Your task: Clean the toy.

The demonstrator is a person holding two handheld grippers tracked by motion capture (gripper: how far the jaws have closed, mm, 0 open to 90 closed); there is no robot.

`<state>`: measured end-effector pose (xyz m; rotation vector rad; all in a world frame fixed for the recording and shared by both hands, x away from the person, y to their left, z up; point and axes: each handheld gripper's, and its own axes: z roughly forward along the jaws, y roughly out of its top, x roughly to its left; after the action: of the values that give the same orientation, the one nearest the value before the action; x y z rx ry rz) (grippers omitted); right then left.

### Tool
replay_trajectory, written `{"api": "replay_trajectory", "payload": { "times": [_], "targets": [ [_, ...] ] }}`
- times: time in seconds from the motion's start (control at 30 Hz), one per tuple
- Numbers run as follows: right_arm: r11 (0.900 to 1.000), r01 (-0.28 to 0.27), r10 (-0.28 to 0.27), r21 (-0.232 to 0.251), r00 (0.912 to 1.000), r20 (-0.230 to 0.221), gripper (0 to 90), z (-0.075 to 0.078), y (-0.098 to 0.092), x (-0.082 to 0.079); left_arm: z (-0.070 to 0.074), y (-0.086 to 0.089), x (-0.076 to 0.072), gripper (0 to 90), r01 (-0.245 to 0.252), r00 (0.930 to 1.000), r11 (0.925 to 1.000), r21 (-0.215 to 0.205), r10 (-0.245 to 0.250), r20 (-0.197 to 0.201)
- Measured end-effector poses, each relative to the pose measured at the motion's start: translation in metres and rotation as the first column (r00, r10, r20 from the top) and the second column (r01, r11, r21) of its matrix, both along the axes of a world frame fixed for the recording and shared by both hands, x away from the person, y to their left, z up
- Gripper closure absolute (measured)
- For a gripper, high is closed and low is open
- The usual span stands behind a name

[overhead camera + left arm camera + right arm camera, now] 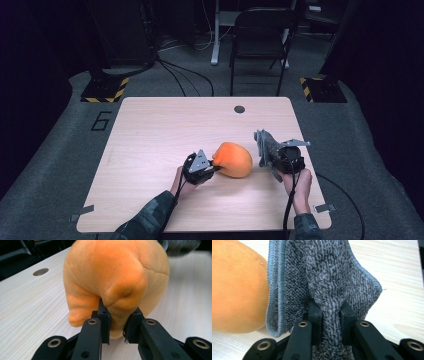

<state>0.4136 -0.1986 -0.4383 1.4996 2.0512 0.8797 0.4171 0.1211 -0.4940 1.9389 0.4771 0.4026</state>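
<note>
A soft orange plush toy (234,159) lies on the wooden table (160,130), a little right of the middle. My left gripper (216,168) comes at it from the left and is shut on a fold of its plush (115,272), which bulges between the pads of that gripper (118,322). Just right of the toy, my right gripper (272,154) is shut on a grey terry cloth (264,144). In the right gripper view the cloth (329,277) stands up from the gripper (329,315), bunched, with the orange toy (237,290) close on its left.
A round cable hole (239,109) sits near the table's far edge. A dark folding chair (260,35) and floor cables (185,75) lie beyond the table. Bare tabletop spreads to the left and far side of the toy.
</note>
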Motion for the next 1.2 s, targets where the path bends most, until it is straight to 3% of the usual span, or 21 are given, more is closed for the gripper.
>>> {"api": "replay_trajectory", "payload": {
  "times": [0.07,0.1,0.13,0.2,0.23,0.3,0.33,0.37,0.4,0.47,0.5,0.53,0.67,0.73,0.77,0.83,0.87,0.93,1.13,1.17,1.2],
  "targets": [
    [1.0,0.008,-0.008,0.007,0.9999,0.01,76.0,0.003,-0.003,-0.001,0.009,0.003,0.001,78.0,-0.013,0.9974,0.9981,-0.06,0.008,-0.071],
    [1.0,0.004,-0.004,0.006,0.9998,0.019,75.9,0.004,-0.004,-0.001,0.009,0.003,0.001,77.9,-0.013,0.9974,0.9981,-0.06,0.008,-0.071],
    [1.0,0.004,-0.004,0.014,0.9996,0.026,76.0,0.008,-0.005,-0.003,0.017,0.007,0.002,77.9,-0.046,0.9879,0.993,-0.109,0.029,-0.153],
    [1.0,-0.001,0.0,0.019,0.9992,0.04,75.9,0.014,-0.004,-0.005,0.022,0.009,0.003,77.7,-0.078,0.9733,0.9873,-0.139,0.045,-0.225],
    [1.0,-0.012,0.011,0.023,0.9985,0.054,75.9,0.019,-0.003,-0.007,0.022,0.009,0.003,77.7,-0.078,0.9733,0.9873,-0.139,0.045,-0.225],
    [0.999,-0.025,0.023,0.031,0.9977,0.063,75.9,0.024,0.0,-0.01,0.025,0.011,0.004,77.6,-0.127,0.9514,0.9801,-0.153,0.077,-0.298],
    [0.996,-0.077,0.073,0.047,0.9945,0.075,75.9,0.037,0.009,-0.015,0.025,0.01,0.003,77.5,-0.148,0.9278,0.9743,-0.17,0.077,-0.365],
    [0.996,-0.077,0.073,0.047,0.9945,0.075,75.9,0.037,0.009,-0.015,0.025,0.01,0.003,77.5,-0.148,0.9278,0.9743,-0.17,0.077,-0.365],
    [0.989,-0.139,0.133,0.058,0.986,0.101,75.9,0.051,0.028,-0.023,0.024,0.008,0.002,77.5,-0.151,0.9106,0.9717,-0.181,0.066,-0.408],
    [0.983,-0.183,0.178,0.031,0.9769,0.118,75.9,0.06,0.046,-0.029,0.023,0.003,-0.001,77.4,-0.144,0.8997,0.9726,-0.182,0.052,-0.433],
    [0.983,-0.183,0.178,0.031,0.9769,0.118,75.9,0.06,0.046,-0.029,0.023,0.003,-0.001,77.4,-0.144,0.8997,0.9726,-0.182,0.052,-0.433],
    [0.974,-0.226,0.224,0.003,0.9657,0.131,75.9,0.066,0.071,-0.036,0.022,-0.003,-0.005,77.4,-0.146,0.8955,0.9727,-0.18,0.053,-0.442],
    [0.961,-0.273,0.276,-0.041,0.9533,0.123,75.5,0.062,0.102,-0.042,0.021,-0.007,-0.009,77.2,-0.125,0.8945,0.9766,-0.175,0.034,-0.446],
    [0.963,-0.252,0.263,-0.095,0.9564,0.126,75.3,0.051,0.114,-0.04,0.017,-0.008,-0.009,77.1,-0.144,0.887,0.9749,-0.169,0.052,-0.459],
    [0.965,-0.237,0.25,-0.112,0.9611,0.118,75.3,0.045,0.117,-0.038,0.015,-0.008,-0.009,77.2,-0.147,0.8882,0.9763,-0.159,0.059,-0.456],
    [0.969,-0.222,0.232,-0.113,0.9682,0.093,75.3,0.027,0.113,-0.027,0.008,-0.01,-0.007,77.0,-0.158,0.8783,0.9731,-0.168,0.061,-0.474],
    [0.969,-0.22,0.231,-0.112,0.9681,0.096,75.3,0.024,0.112,-0.026,0.008,-0.01,-0.007,76.9,-0.158,0.8783,0.9731,-0.168,0.061,-0.474],
    [0.972,-0.21,0.221,-0.107,0.9706,0.096,75.3,0.022,0.109,-0.024,0.007,-0.01,-0.006,76.8,-0.148,0.8914,0.9768,-0.155,0.064,-0.449],
    [0.972,-0.197,0.209,-0.131,0.9738,0.089,75.3,0.018,0.102,-0.021,0.004,-0.009,-0.004,76.8,-0.149,0.89,0.9759,-0.159,0.062,-0.452],
    [0.977,-0.155,0.167,-0.147,0.9835,0.071,75.4,0.015,0.092,-0.018,0.003,-0.008,-0.003,76.8,-0.147,0.8875,0.9754,-0.165,0.056,-0.457],
    [0.978,-0.146,0.157,-0.151,0.9855,0.065,75.4,0.013,0.087,-0.016,0.003,-0.008,-0.003,76.7,-0.148,0.8858,0.9747,-0.167,0.055,-0.461]
  ]
}}
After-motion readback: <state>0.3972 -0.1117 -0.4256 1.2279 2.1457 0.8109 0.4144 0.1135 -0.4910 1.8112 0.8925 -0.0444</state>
